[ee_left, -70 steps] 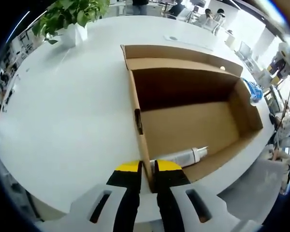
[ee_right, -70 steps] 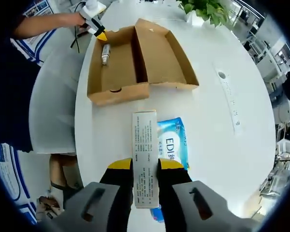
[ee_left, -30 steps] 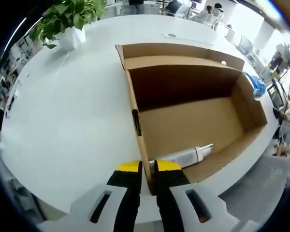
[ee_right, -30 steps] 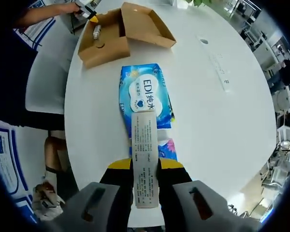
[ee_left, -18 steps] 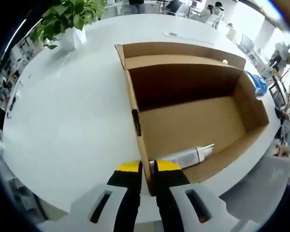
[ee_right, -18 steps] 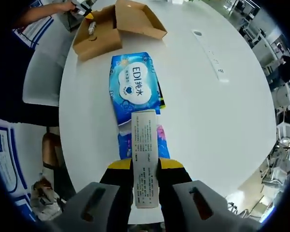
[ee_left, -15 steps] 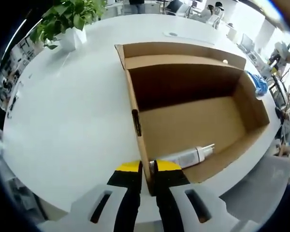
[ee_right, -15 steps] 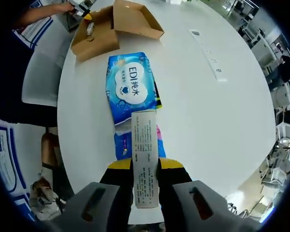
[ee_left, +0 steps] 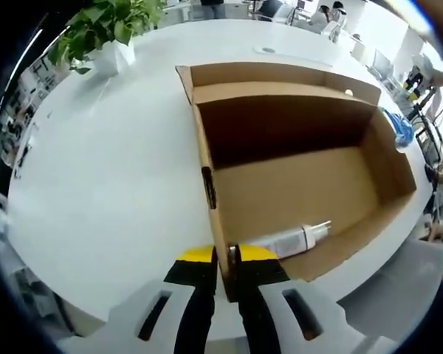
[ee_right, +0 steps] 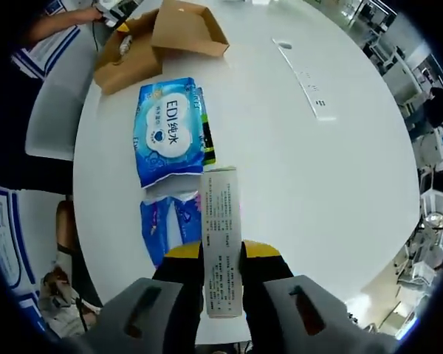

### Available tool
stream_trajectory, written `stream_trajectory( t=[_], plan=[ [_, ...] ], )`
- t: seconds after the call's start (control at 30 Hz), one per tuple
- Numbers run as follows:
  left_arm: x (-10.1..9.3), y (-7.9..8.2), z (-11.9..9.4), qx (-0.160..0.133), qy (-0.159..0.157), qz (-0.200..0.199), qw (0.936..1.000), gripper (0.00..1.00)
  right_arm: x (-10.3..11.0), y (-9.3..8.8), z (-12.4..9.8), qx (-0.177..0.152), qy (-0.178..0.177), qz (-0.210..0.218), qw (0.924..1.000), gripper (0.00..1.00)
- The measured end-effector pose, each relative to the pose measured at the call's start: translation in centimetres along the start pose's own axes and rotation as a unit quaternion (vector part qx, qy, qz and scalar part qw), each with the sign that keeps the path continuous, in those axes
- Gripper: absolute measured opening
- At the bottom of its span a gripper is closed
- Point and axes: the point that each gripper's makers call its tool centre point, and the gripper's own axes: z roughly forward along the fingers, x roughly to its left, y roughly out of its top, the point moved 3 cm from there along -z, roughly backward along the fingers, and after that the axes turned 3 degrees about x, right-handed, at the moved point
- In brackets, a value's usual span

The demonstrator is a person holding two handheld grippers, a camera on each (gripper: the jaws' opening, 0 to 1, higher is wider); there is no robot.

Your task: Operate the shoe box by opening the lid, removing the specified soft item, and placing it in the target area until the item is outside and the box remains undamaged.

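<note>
Left gripper [ee_left: 227, 259] clamped; right gripper [ee_right: 221, 251] clamped.

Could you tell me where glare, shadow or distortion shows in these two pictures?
Left gripper view: the box has a shadowed far inner wall, and bright glare sits at the upper right. Right gripper view: fisheye bends the table edge, and the carton print stays sharp.

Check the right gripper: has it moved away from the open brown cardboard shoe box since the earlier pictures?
Yes. The right gripper, shut on the slim white printed carton, has pulled back: the open brown cardboard shoe box now sits farther away, beyond the blue wipes pack.
</note>
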Motion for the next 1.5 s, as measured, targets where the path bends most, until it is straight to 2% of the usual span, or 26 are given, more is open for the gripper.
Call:
stream_trajectory(
  t=[0.37,0.73,0.93,1.07,1.17,1.23,1.5],
  plan=[
    [-0.1,-0.1,0.1,0.001,0.006,0.000,1.0000,0.07,-1.2,-0.7,3.1,-0.002,0.020,-0.012,0.9997,0.16],
    [-0.4,-0.2,0.1,0.009,0.021,0.001,0.9997,0.07,-0.7,-2.3,5.9,-0.002,0.042,-0.015,0.9990,0.16],
    [-0.7,-0.3,0.2,0.011,0.023,0.004,0.9997,0.08,-0.7,-2.3,6.3,-0.018,0.044,-0.003,0.9989,0.17],
    [-0.8,-0.3,0.4,0.012,0.023,0.002,0.9997,0.08,-0.6,-2.6,6.5,-0.012,0.040,-0.013,0.9991,0.17],
    [-1.2,-0.5,0.2,0.013,0.023,0.004,0.9996,0.08,-0.9,-2.3,6.3,-0.023,0.031,-0.005,0.9993,0.24],
    [-1.3,-0.5,0.1,0.014,0.024,0.005,0.9996,0.08,-0.9,-2.0,6.1,-0.027,0.028,-0.002,0.9992,0.28],
    [-1.5,-0.5,-0.1,0.012,0.020,0.007,0.9997,0.08,-0.2,-0.8,4.0,-0.045,0.004,0.003,0.9990,0.30]
  ],
)
